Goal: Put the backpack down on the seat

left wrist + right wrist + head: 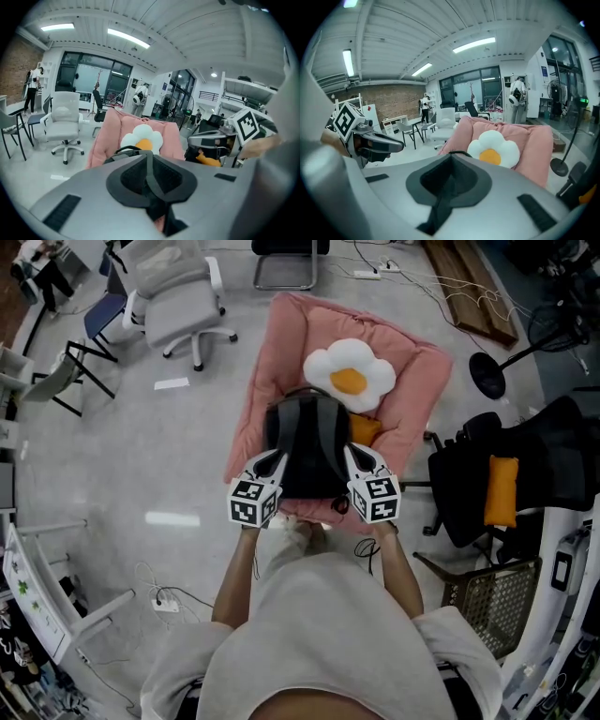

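Two hand-held tools work at the middle of the floor, with furniture on either side. At the far left stands a white office chair (178, 306), well apart from everything else. Next comes the left gripper (274, 461), its marker cube toward the person; its own view shows the jaws drawn together on a dark strap (154, 183) that runs down between them. Just beside it is the backpack (309, 456), black with grey shoulder straps facing up, over the near part of the pink seat (281, 362). From above it is unclear whether the bag rests on the cushion or hangs just over it. Behind the bag, on the seat's backrest, sits a fried-egg pillow (350, 374), white with a yellow centre. The right gripper (356, 457) grips the bag's other side, jaws pressed shut on a second strap (440, 206) that shows as a dark strip between them. Farther right stands a black office chair (553, 456) with an orange cushion (502, 490) lying on it.
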### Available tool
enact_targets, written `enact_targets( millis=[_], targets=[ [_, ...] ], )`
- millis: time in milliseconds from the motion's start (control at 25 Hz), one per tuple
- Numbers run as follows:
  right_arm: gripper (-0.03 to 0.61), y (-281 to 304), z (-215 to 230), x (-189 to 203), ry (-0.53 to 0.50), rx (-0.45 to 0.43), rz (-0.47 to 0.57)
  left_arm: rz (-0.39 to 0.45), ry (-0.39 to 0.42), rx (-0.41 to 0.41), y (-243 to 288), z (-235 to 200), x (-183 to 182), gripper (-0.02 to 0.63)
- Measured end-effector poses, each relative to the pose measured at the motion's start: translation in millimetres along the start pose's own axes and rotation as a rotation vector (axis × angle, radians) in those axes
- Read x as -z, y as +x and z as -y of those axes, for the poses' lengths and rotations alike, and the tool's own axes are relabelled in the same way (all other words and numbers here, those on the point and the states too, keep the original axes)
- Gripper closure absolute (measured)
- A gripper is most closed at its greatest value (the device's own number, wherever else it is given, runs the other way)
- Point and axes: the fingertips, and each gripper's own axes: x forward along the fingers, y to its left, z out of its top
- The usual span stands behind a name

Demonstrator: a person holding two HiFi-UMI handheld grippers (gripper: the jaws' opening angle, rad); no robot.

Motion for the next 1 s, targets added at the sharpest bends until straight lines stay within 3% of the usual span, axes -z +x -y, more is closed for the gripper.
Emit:
enact_targets(
  millis=[320,1000],
  targets=[
    [0.581,-36.1,-12.7,-19.6,-0.028,-0.037,0.054,0.062,0.034,0.010,-26.9,22.3,-19.2,0.591],
    [0.581,-77.3,-8.1,-49.1,-0.091,0.004,0.134,0.121,0.094,0.000,-45.9,46.5,-50.4,0.594]
  ],
)
